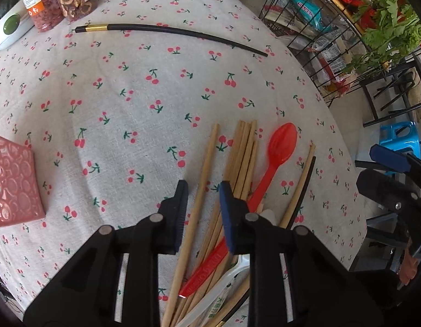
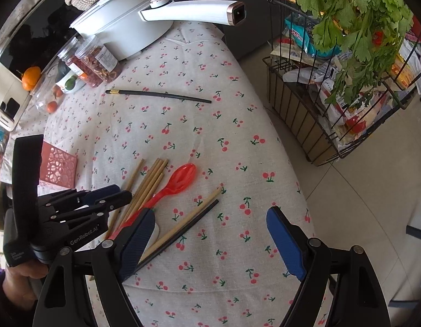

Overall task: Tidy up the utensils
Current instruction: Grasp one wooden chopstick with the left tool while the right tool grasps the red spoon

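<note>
Right wrist view, two jars (image 2: 93, 65) of seemingly dried fruit

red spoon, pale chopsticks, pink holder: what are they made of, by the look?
Red spoon: likely plastic, glossy, slightly translucent, with moulded lettering on its handle. Pale chopsticks: probably bamboo or wood, matte tan, unvarnished look. Pink holder: perforated wall with a circle pattern, matte; plastic or painted metal, cannot tell which.

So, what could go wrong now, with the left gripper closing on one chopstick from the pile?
1. The left gripper straddles one wooden chopstick close to the bundle; it may drag neighbours.
2. The red spoon lies across the pile and could shift.
3. The right gripper, wide open, hangs close and could collide.
</note>
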`<action>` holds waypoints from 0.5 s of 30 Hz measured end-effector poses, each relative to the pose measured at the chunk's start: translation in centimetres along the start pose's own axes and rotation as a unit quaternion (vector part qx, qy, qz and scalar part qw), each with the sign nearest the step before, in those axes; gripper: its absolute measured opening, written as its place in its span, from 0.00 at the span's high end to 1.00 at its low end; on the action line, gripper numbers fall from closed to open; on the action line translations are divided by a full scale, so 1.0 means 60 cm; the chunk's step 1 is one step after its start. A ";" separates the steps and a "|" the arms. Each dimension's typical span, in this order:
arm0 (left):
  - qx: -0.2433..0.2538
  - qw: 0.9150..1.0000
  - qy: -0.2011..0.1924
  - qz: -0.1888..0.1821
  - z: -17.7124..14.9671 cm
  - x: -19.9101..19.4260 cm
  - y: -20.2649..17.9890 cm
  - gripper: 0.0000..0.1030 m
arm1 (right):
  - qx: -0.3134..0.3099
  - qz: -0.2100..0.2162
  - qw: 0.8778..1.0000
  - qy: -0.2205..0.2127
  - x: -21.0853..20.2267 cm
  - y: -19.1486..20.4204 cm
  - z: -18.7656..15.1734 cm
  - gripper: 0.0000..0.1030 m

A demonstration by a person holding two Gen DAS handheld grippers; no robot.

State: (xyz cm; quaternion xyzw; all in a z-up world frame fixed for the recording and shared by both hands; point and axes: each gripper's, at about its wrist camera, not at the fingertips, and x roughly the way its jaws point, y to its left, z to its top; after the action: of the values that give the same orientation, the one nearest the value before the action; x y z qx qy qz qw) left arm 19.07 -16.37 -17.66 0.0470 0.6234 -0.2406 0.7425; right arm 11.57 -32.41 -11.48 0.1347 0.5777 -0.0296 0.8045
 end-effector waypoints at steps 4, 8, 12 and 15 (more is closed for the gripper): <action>-0.006 1.000 0.003 0.005 0.005 0.006 0.007 0.91 | -0.007 -0.002 1.000 0.007 0.011 0.006 0.002 0.18; -0.017 1.000 -0.008 0.015 -0.006 -0.004 0.022 0.93 | 0.001 0.002 1.000 0.020 0.031 0.007 0.005 0.21; -0.001 0.999 -0.036 0.027 -0.036 -0.051 0.028 0.94 | 0.018 0.028 0.999 0.034 0.050 0.002 0.008 0.35; 0.014 0.998 -0.061 0.028 -0.058 -0.097 0.030 0.94 | 0.027 0.039 0.998 0.040 0.065 0.003 0.012 0.53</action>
State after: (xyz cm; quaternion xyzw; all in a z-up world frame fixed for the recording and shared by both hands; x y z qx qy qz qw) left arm 16.02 -11.76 -13.32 0.0604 0.5720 -0.2309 0.7847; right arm 13.57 -32.00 -14.90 0.1803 0.6023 -0.0084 0.7776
